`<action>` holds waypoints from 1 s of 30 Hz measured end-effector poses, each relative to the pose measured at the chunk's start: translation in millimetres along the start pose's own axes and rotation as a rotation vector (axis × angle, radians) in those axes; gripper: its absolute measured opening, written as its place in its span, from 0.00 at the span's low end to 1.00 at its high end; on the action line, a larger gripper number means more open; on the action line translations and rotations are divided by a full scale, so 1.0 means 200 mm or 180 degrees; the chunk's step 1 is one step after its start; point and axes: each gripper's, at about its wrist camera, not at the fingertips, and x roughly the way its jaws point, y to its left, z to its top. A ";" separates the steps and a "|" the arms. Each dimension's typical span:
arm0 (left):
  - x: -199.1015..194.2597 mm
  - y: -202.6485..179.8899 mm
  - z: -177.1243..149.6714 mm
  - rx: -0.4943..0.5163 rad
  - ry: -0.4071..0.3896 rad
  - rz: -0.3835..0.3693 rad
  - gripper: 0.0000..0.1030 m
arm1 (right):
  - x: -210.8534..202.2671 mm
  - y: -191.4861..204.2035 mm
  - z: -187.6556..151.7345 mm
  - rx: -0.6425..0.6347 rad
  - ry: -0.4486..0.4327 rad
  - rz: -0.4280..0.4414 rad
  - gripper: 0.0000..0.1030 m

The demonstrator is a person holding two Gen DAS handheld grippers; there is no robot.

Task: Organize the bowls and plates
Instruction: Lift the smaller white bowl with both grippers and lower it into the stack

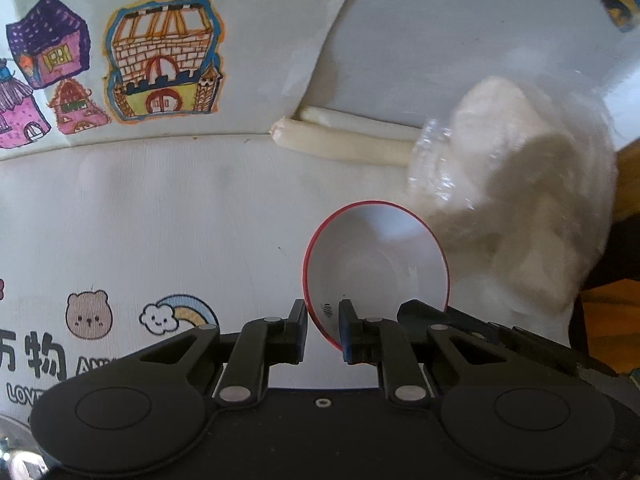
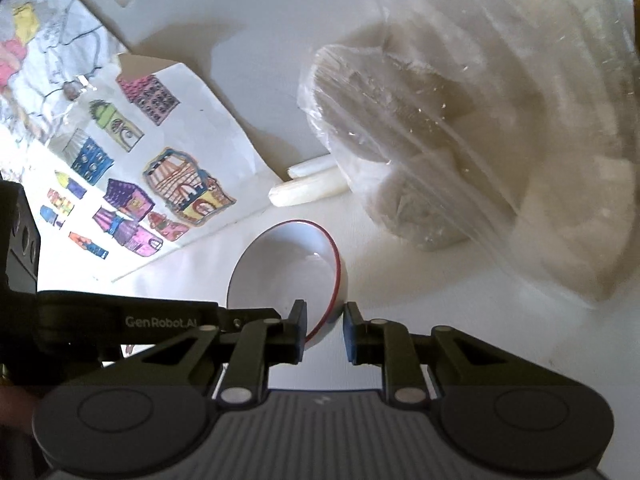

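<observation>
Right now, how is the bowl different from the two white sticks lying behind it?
The bowl is round and hollow; the two white sticks are long and thin. The bowl has a red rim and a white inside; the sticks are plain creamy white all over. The bowl is tilted on edge, with its rim pinched by the left tool and the right tool; nothing holds the sticks, which lie flat on the table. Both are mostly white.
</observation>
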 end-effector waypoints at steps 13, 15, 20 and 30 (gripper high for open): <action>-0.29 -0.04 -0.16 0.0341 -0.0190 -0.0149 0.17 | -0.26 0.08 -0.13 -0.0060 -0.0234 -0.0074 0.21; -0.32 -0.04 -0.17 0.0378 -0.0206 -0.0167 0.17 | -0.29 0.10 -0.15 -0.0045 -0.0257 -0.0079 0.21; -0.38 -0.04 -0.22 0.0468 -0.0227 -0.0217 0.17 | -0.35 0.14 -0.20 0.0002 -0.0296 -0.0106 0.21; -0.48 0.02 -0.33 0.0543 -0.0214 -0.0314 0.17 | -0.43 0.24 -0.32 -0.0040 -0.0300 -0.0146 0.21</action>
